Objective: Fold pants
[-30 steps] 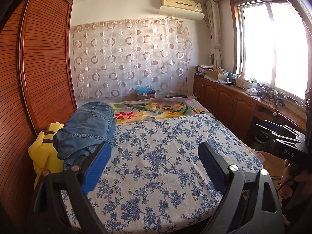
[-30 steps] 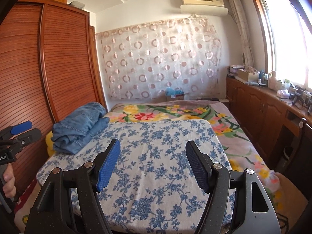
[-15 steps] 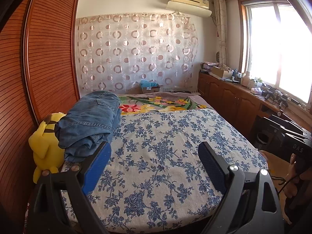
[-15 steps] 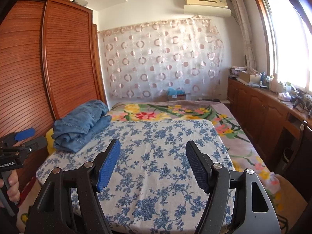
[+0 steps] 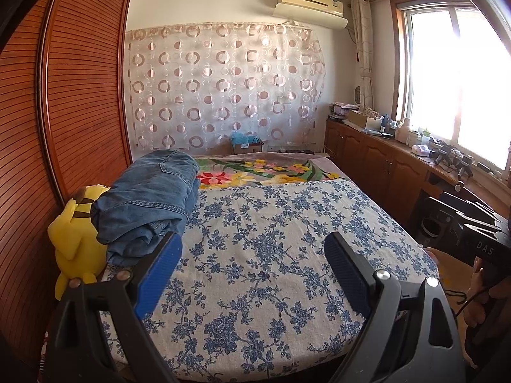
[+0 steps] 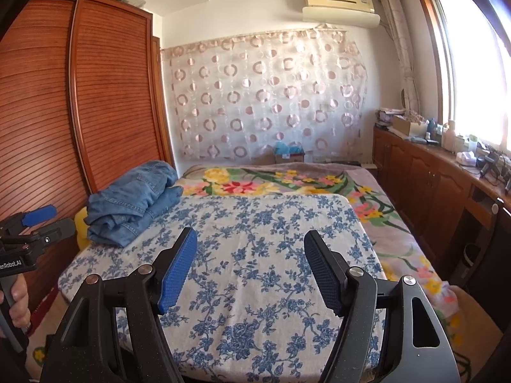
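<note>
Showing the bed [image 6: 255, 249] under a blue-floral sheet, with the jeans [image 5: 150, 201] bunched at its far left edge against a yellow plush toy [image 5: 76, 239]. Left gripper [image 5: 252, 268] and right gripper [image 6: 250, 268] hover over bare sheet, both spread wide and empty. Best practice: grasp the waistband with 2 grippers and drag the jeans flat to centre.

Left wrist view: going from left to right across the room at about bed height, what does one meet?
Wooden slatted wardrobe → yellow plush toy → blue jeans pile → blue floral bedspread → wooden cabinets under the window → right hand-held gripper at the frame's edge.
</note>
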`<state>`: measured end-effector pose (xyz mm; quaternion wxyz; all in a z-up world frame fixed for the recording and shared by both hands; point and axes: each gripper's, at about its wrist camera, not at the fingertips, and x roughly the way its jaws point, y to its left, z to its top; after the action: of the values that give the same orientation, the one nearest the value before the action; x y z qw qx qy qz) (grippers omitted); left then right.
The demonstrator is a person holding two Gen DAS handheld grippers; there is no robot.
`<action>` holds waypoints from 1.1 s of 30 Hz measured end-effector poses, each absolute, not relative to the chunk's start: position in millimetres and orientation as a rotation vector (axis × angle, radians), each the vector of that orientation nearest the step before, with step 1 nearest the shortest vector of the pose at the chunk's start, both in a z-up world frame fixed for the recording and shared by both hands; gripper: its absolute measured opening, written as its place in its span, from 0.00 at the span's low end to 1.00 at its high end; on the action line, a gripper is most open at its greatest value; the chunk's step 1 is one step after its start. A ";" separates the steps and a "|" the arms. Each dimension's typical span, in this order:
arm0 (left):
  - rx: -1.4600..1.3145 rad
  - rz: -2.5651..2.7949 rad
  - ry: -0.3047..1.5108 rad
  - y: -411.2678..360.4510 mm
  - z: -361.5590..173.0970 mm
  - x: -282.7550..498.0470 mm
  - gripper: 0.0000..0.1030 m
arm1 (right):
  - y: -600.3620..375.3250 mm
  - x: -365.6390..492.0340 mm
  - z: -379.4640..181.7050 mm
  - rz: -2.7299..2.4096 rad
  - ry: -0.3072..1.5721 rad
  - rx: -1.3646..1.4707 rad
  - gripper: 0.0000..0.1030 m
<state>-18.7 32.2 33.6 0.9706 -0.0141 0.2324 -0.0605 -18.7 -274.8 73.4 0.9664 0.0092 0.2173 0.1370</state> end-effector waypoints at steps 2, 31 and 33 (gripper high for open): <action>-0.029 -0.123 0.469 32.6 33.6 -18.9 0.89 | -273.6 -19.0 73.4 0.278 0.440 0.018 0.69; -0.030 -0.129 0.469 30.9 35.4 -19.2 0.89 | -274.7 -18.5 74.7 0.276 0.439 0.018 0.69; -0.027 -0.129 0.469 30.0 36.4 -20.0 0.89 | -273.9 -18.2 74.5 0.276 0.440 0.019 0.69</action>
<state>-20.0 30.0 36.4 0.9705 -0.0136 0.2322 -0.0640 -18.2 -273.9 74.5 0.9665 0.0092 0.2174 0.1365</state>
